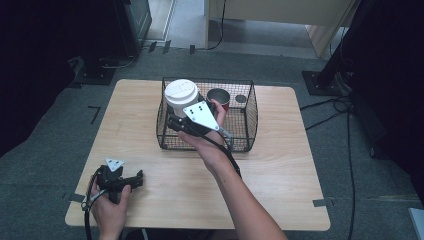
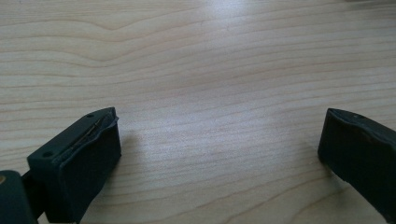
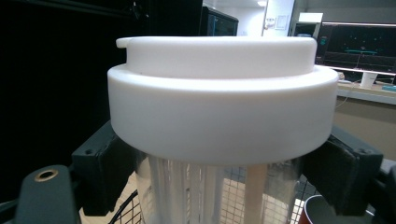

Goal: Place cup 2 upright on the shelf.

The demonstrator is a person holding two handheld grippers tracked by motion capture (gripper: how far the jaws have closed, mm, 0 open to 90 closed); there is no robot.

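Inside the wire basket (image 1: 247,107), right tongs (image 3: 224,172) grip a white-lidded clear jar (image 3: 219,112) beside a red cup (image 1: 218,98); left tongs (image 2: 219,149) gape.

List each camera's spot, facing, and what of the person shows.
High view: above the person's side, looking forward and down at table; both forearms show.
Left gripper view: rides left gripper, facing bare wood; open jaws.
Right gripper view: rides right gripper, jaws gripping clear cup.
Shared: white lid and wire basket in high and right gripper views.

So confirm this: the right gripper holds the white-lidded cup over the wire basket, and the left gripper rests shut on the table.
Wrong on the left gripper: the left gripper view shows its jaws wide apart over bare table. The rest stands: right gripper, white-lidded cup, wire basket.
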